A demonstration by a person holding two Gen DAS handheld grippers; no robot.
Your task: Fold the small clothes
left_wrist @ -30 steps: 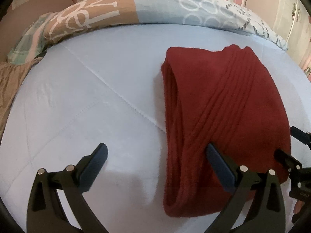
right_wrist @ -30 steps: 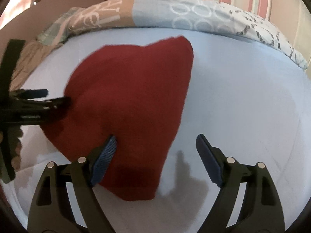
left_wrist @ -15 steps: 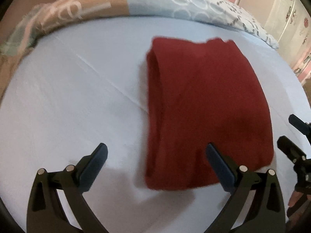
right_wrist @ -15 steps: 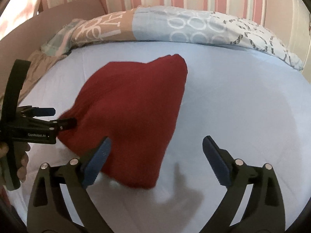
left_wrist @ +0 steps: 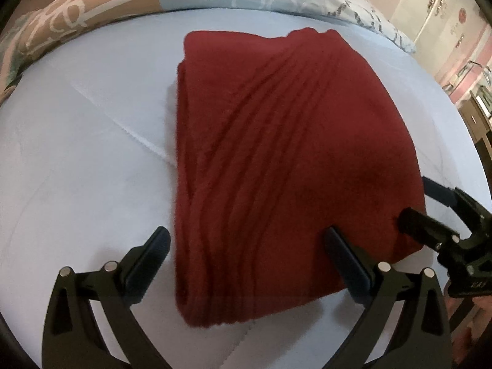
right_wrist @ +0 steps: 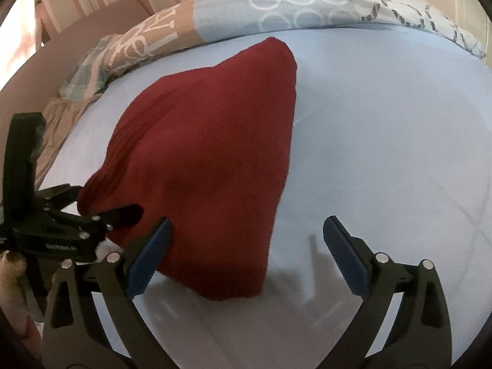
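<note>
Folding stage: the dark red ribbed knit garment (left_wrist: 286, 160) lies in a doubled rectangle on the pale blue bed sheet (left_wrist: 77, 160), filling the centre of the left wrist view. The left gripper (left_wrist: 246, 261) stands wide, straddling the garment's near edge at lower centre without pinching it. The right gripper (right_wrist: 246, 255) is also wide, empty, over the near right corner. Judged next move: close both on the near edge and carry it toward the patterned pillow (right_wrist: 307, 3) at the top.

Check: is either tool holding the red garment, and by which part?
Nothing held. Left tool and right tool both stand open over the folded red garment's near edge.
</note>
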